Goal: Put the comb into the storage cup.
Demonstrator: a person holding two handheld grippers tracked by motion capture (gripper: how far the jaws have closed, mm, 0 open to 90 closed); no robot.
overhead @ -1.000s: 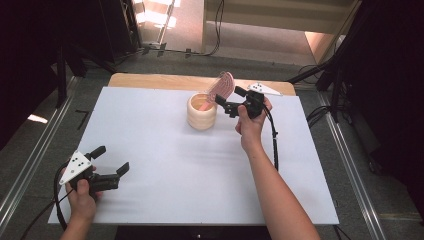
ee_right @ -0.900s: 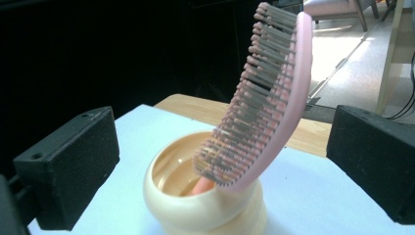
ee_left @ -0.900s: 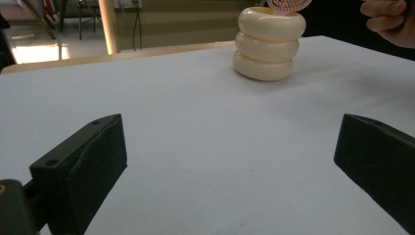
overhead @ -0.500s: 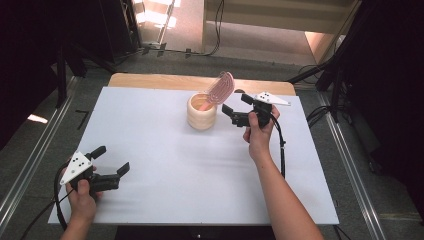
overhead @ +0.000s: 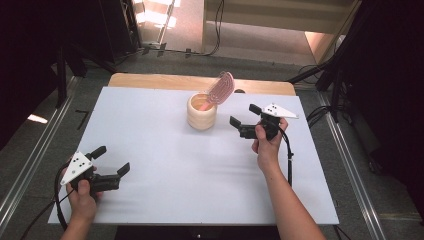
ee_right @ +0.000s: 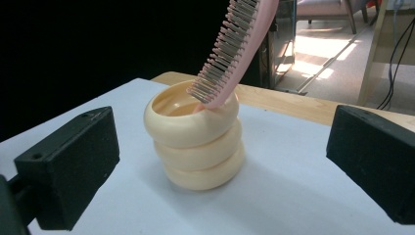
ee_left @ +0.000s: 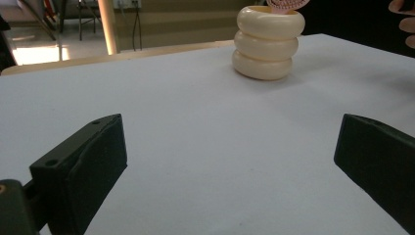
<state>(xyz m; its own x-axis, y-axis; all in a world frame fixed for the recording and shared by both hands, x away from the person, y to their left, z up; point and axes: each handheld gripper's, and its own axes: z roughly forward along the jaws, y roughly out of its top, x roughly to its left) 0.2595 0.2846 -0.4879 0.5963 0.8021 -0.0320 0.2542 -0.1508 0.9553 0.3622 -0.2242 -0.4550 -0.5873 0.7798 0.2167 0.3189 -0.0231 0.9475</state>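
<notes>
High view: right gripper (overhead: 246,120), jaws open and empty, sits just right of the cup (overhead: 201,112) holding the upright-leaning hairbrush (overhead: 220,88); left gripper (overhead: 110,161), also open, well away.

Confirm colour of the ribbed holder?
Cream holder, best in the right gripper view.

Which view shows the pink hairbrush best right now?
The right gripper view: the hairbrush leans handle-down in the cream cup, bristles clear. The high view shows it small; the left gripper view catches just its edge.
</notes>
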